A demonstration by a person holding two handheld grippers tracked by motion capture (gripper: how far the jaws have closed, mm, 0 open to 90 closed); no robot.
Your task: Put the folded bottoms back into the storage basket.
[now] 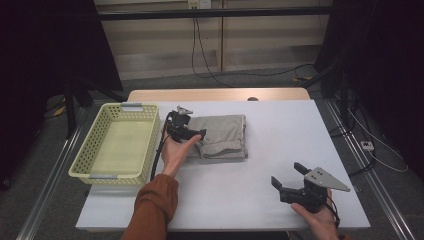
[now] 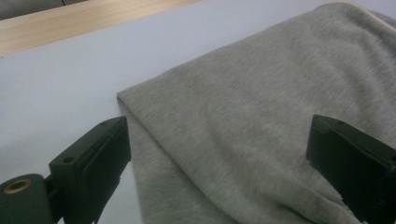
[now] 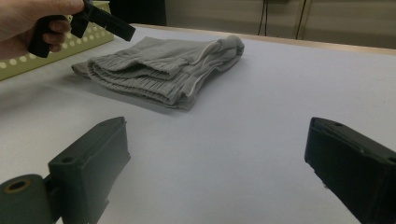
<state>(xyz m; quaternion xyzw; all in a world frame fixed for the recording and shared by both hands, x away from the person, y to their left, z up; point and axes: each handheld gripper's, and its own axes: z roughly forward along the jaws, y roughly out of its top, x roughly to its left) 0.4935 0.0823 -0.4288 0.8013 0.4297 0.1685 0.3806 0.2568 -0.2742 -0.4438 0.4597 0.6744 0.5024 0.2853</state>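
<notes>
beside the basket (image 1: 117, 142), the left gripper (image 1: 189, 131) hovers, jaws apart, over the folded trousers (image 1: 222, 135): likely about to grasp. right gripper (image 1: 295, 181) waits well apart, jaws spread, empty.

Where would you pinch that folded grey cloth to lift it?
Probably at the near-left corner of the folded grey cloth, coming from the basket side. The left gripper is open there, and the stacked folded edges could be caught together.
</notes>
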